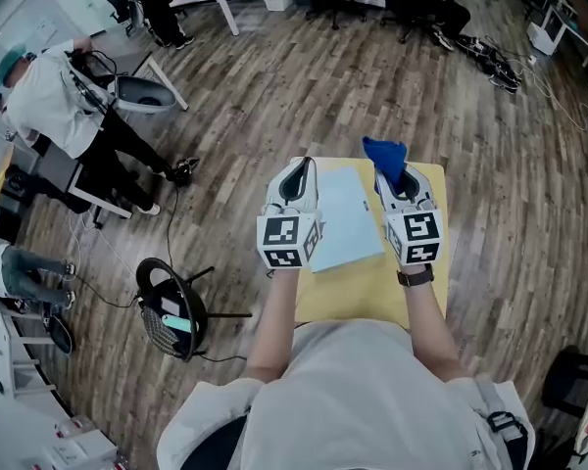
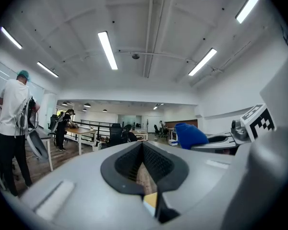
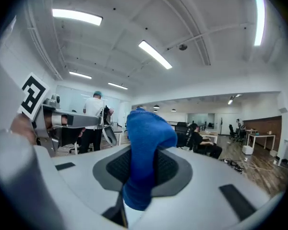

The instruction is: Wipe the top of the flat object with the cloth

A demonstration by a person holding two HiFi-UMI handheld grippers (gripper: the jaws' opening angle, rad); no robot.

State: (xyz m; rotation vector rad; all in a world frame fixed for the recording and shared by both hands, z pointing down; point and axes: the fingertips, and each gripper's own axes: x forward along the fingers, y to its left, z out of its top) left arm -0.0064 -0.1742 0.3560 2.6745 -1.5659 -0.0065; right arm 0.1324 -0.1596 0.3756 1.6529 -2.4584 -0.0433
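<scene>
Cloth (image 1: 385,155), blue, hangs clamped in the right gripper's (image 1: 400,179) jaws above the yellow table's (image 1: 372,297) far right. The pale flat object (image 1: 345,218) lies centre-table. The left gripper's (image 1: 296,172) jaws sit closed and empty over its left edge.

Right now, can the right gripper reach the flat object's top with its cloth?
Probably yes: the right gripper, shut on the cloth, hangs beside the flat object, whose top lies bare.
</scene>
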